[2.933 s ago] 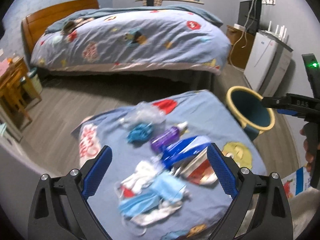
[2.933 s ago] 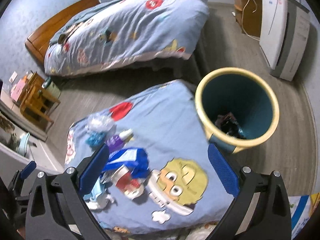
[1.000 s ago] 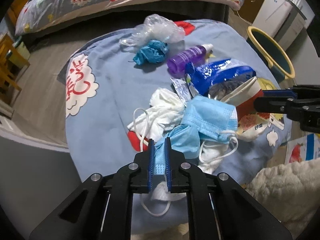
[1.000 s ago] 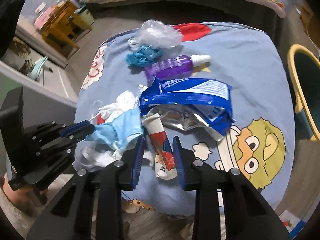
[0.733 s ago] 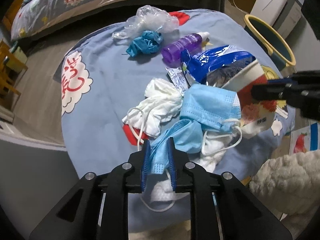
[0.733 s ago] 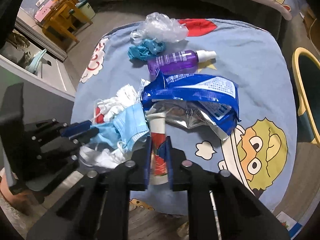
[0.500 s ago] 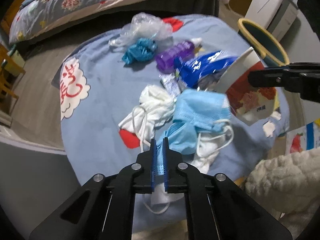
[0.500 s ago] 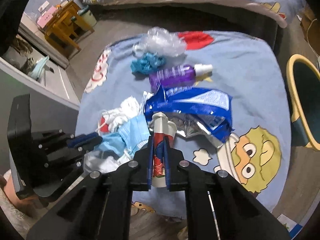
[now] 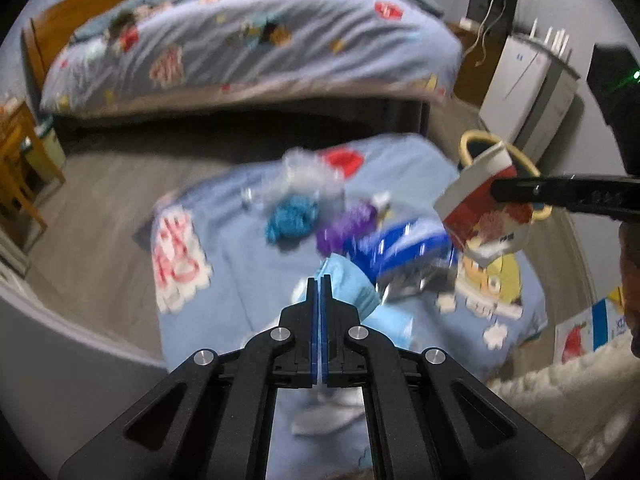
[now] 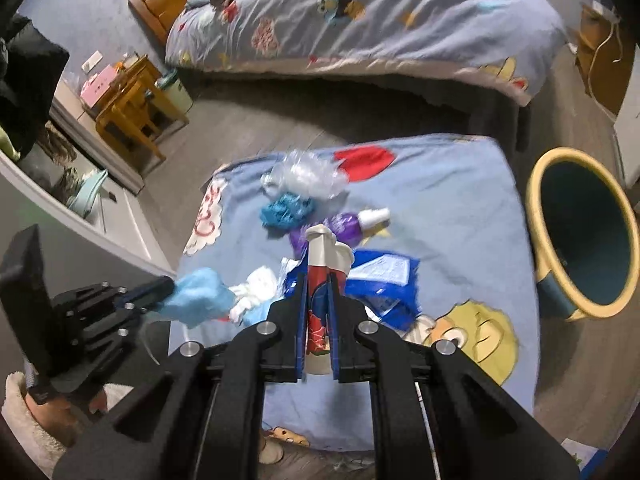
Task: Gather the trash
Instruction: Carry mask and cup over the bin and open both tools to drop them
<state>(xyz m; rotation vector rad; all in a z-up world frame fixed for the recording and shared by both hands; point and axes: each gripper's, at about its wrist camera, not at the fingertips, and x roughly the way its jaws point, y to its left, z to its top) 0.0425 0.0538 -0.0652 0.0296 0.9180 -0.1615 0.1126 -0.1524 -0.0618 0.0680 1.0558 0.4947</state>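
My left gripper (image 9: pixel 319 284) is shut on a light blue face mask (image 9: pixel 352 286) and holds it above the blue cartoon cloth (image 9: pixel 240 256); the mask also shows in the right wrist view (image 10: pixel 200 294). My right gripper (image 10: pixel 318 280) is shut on a flattened red and white paper cup (image 10: pixel 320 256), lifted off the cloth; the cup shows in the left wrist view (image 9: pixel 486 208). A yellow-rimmed teal bin (image 10: pixel 580 232) stands right of the cloth. On the cloth lie a purple bottle (image 10: pixel 344 226), a blue foil bag (image 10: pixel 384 280), a crumpled blue glove (image 10: pixel 286 210), a clear plastic bag (image 10: pixel 308 176) and white masks (image 10: pixel 256 284).
A bed with a blue patterned quilt (image 10: pixel 380 12) stands beyond a strip of wood floor. A white appliance (image 9: pixel 528 88) stands behind the bin. A small wooden table (image 10: pixel 128 100) is at the left. A fluffy white rug (image 9: pixel 560 408) lies at the near right.
Both grippers have risen and tilted up towards the room. The mask and the cup have come up off the cloth with them. The left view is blurred by the motion.
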